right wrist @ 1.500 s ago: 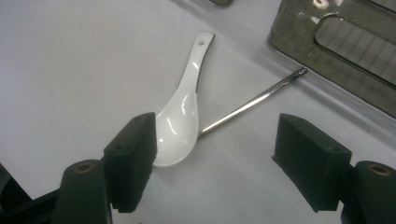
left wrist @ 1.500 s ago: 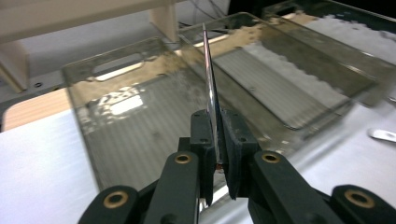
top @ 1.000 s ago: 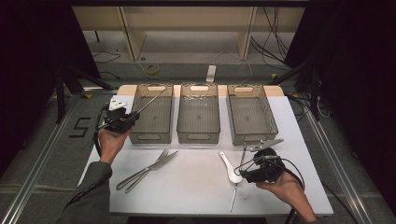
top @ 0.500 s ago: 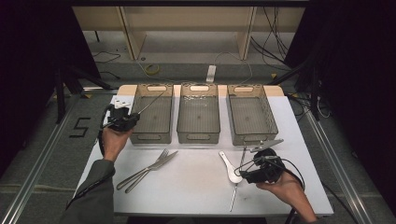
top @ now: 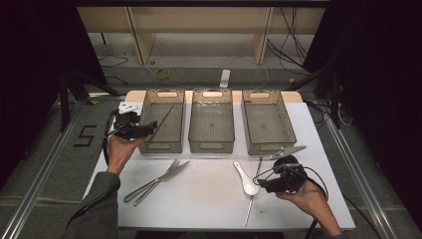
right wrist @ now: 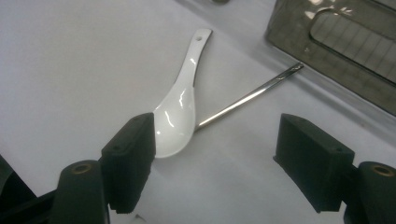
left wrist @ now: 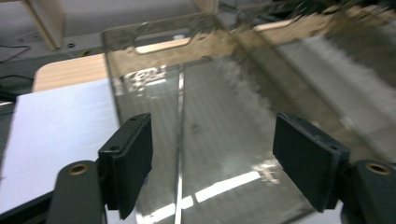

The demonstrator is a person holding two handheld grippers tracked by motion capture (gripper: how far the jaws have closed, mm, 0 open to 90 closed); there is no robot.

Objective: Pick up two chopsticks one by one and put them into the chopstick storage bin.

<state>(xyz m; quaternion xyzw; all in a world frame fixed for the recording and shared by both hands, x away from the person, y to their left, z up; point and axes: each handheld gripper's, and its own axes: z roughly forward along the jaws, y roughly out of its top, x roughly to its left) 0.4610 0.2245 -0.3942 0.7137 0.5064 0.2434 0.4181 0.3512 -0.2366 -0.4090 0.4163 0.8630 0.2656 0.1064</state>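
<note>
Change: the left gripper (top: 144, 128) has just been opening its jaws, and the chopstick (top: 164, 117) it held a second ago now lies in the left bin (top: 162, 147), leaning on the wall; nothing sits between the jaws.
Table (top: 209, 204): white top, three grey see-through bins in a row at the far side.
Left bin: holds the chopstick (a thin bright line down the floor in the left gripper view (left wrist: 179, 140)).
Left gripper: jaws wide apart, empty, at the bin's near left corner.
Right gripper (top: 263, 185): jaws wide apart and empty, low over the table, just beside the spoon (top: 246, 177).
Fork (top: 152, 180), knife (top: 161, 182): side by side, near the left forearm.
Spoon: white, bowl beside the left pad (right wrist: 130, 154).
Second chopstick (right wrist: 247, 98): on the table, passing under the spoon's bowl.
</note>
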